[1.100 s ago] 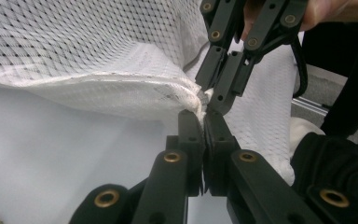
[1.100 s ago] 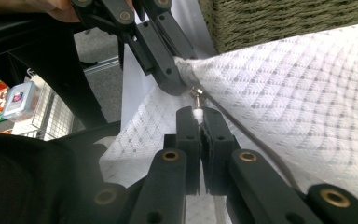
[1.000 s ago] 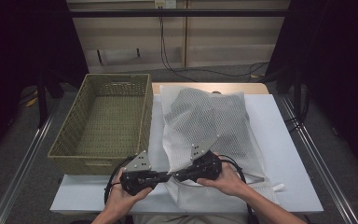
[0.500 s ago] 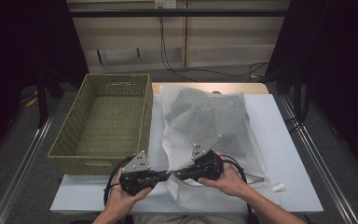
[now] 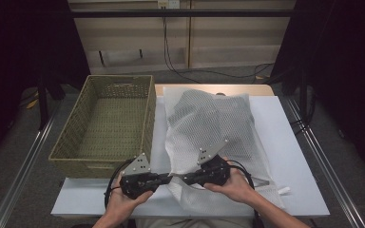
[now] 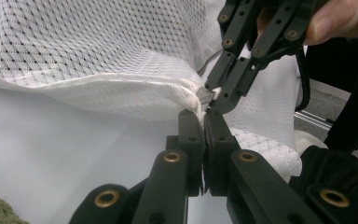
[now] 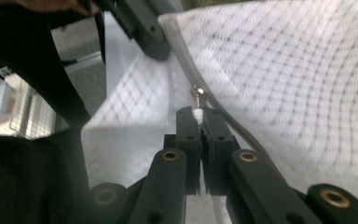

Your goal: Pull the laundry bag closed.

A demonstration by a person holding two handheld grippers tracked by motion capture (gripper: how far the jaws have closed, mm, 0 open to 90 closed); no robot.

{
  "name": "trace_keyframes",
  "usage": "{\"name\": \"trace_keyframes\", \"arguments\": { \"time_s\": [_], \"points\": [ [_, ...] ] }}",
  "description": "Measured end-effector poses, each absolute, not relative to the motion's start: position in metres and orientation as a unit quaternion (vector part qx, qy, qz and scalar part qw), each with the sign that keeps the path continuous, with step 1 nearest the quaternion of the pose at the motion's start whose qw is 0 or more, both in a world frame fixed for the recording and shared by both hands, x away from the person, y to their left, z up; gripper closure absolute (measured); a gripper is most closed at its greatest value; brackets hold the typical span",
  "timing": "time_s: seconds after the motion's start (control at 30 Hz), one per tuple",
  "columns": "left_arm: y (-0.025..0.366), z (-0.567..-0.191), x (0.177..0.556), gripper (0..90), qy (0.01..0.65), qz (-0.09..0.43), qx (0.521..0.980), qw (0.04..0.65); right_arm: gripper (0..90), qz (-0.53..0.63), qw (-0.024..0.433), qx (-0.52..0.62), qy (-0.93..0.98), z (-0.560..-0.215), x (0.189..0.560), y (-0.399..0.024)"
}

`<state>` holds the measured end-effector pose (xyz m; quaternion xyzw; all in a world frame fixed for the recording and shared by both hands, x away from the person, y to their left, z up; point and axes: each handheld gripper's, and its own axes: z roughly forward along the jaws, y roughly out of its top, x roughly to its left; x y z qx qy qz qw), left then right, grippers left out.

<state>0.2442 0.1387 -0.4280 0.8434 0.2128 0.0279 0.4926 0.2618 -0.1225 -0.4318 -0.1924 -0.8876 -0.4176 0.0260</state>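
- Mesh laundry bag (image 5: 209, 137), white, lies on the white desk (image 5: 294, 156) right of a woven basket (image 5: 104, 123), its near edge at the hands.
- Left tongs (image 6: 204, 112) closed on the bag's hem beside the zipper end; jaws fully together.
- Right tongs (image 7: 198, 111) closed on the white zipper pull tab (image 7: 197, 112), metal slider (image 7: 196, 91) just beyond.
- Judgement: bag is light, soft, floppy; it will bunch unless the hem is held taut. Best holds are the hem seam and the pull.
- Desk smooth; room dim, cables on the far floor.
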Motion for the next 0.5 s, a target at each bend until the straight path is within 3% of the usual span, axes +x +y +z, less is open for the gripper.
{"name": "trace_keyframes", "arguments": {
  "time_s": [0.5],
  "points": [
    [0.144, -0.427, 0.244, 87.8, 0.214, 0.031, 0.841, 0.497, 87.1, -0.43, 0.024, -0.203, -0.879, -0.435, 0.258, -0.132]
  ]
}}
